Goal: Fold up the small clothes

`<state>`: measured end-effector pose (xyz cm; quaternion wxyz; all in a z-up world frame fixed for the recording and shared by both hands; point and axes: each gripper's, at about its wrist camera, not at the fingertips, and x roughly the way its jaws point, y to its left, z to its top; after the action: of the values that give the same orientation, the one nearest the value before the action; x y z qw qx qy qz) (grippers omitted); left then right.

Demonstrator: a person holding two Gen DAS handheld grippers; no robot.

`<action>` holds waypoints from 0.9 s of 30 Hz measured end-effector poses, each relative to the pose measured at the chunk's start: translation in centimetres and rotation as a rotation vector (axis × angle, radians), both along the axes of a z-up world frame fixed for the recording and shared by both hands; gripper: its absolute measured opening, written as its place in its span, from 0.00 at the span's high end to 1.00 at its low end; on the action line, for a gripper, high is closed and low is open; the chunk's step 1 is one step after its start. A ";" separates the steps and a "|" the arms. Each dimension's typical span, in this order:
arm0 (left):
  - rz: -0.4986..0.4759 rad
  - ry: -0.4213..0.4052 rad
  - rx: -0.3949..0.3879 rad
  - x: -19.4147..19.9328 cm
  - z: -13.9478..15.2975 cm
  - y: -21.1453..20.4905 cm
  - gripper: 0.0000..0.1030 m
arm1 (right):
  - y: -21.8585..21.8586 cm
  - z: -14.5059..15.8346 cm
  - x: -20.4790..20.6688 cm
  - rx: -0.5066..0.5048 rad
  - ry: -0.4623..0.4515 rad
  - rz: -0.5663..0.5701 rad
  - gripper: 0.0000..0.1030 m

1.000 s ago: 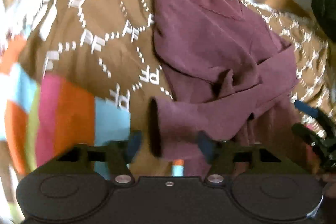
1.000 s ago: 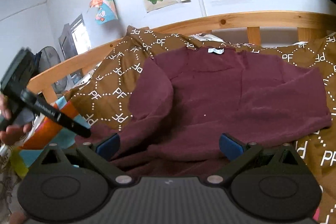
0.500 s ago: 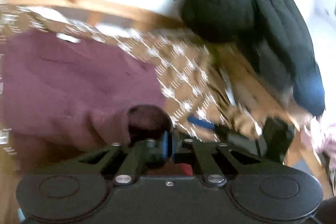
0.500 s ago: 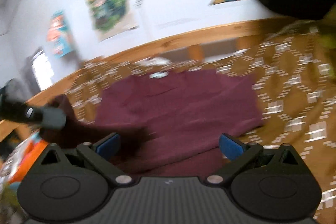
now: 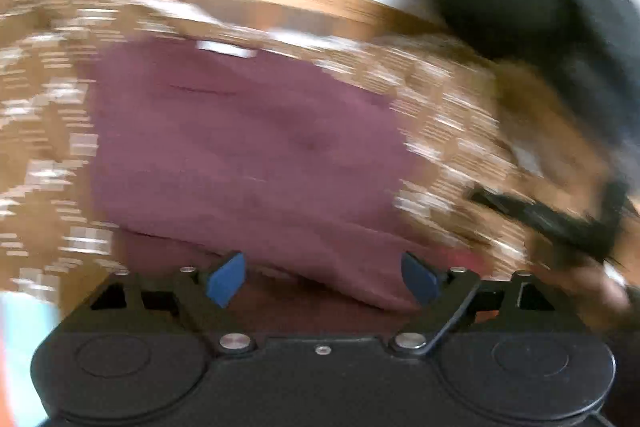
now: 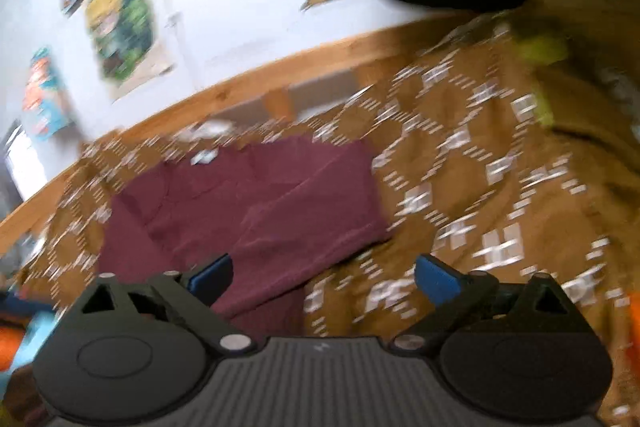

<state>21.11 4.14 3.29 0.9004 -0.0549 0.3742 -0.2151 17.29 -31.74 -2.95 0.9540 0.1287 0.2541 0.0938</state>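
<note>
On the bed, a maroon garment [image 5: 248, 147] lay spread flat over a brown bedspread [image 6: 460, 187] printed with white diamond lines and letters. Its white neck label [image 5: 224, 49] sat at the far edge, toward the wooden bed rail [image 6: 312, 63]. In the right wrist view a diagonal crease ran across the cloth, and the near edge of the garment reached down to the tongs.

The left tongs [image 5: 322, 277] hovered over the near hem with their blue pads [image 5: 226, 279] wide apart; the jaws were opening, and nothing was pinched between them, only the cloth lying beneath. The whole left view was smeared by motion blur.

The right tongs [image 6: 322, 277] were also spread wide, the jaws closing slightly, with no cloth gripped; the left pad stood over the garment's near corner and the right pad over bare bedspread. In the left wrist view the right tongs showed as a dark blurred shape at the right edge, with part of a hand [image 5: 600, 287] beneath.

Beyond the rail, colourful posters [image 6: 120, 15] hung on a pale wall. A large black garment [image 5: 540, 7] loomed at the upper right of both views. A strip of orange and light-blue fabric [image 6: 16, 335] showed at the lower left edge.
</note>
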 end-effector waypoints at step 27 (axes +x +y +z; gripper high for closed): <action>0.551 -0.123 0.147 10.9 -3.7 11.0 0.81 | 9.1 -4.4 3.4 -0.113 0.084 0.341 0.91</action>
<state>32.02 15.14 -0.39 0.9474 -0.0757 0.3045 0.0623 20.65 -22.69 -7.38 0.9185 0.0337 0.3167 0.2345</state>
